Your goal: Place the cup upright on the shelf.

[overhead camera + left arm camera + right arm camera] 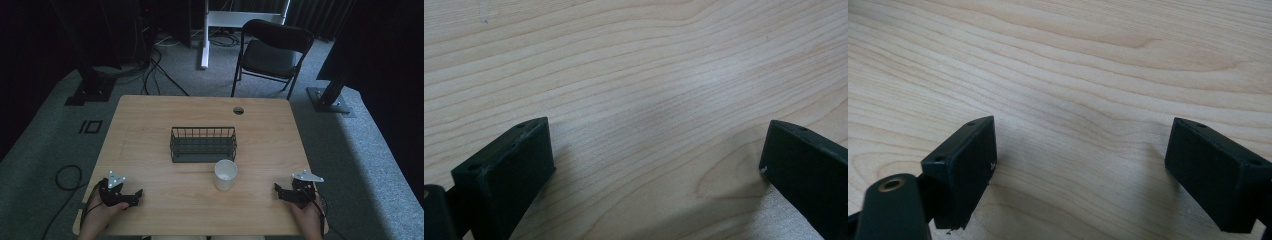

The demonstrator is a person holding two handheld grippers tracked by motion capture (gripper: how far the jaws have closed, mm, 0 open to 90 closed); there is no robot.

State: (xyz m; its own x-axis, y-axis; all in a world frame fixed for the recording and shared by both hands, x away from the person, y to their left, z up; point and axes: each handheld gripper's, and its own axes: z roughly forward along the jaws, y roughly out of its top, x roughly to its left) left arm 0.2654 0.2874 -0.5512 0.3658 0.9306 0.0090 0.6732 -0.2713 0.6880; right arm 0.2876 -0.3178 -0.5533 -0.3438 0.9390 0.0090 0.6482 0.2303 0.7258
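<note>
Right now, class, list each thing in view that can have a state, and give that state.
Cup: upright, mouth up, on the table, just in front of the basket.
Basket: upright, open top, nothing visible inside.
Left gripper: open, holding nothing.
Right gripper: open, holding nothing.
Chair: unfolded, unoccupied, beyond the table.

White cup [225, 174]; dark wire basket [203, 144]; pale wood-grain table [150, 120]; black chair [270, 52].
</note>
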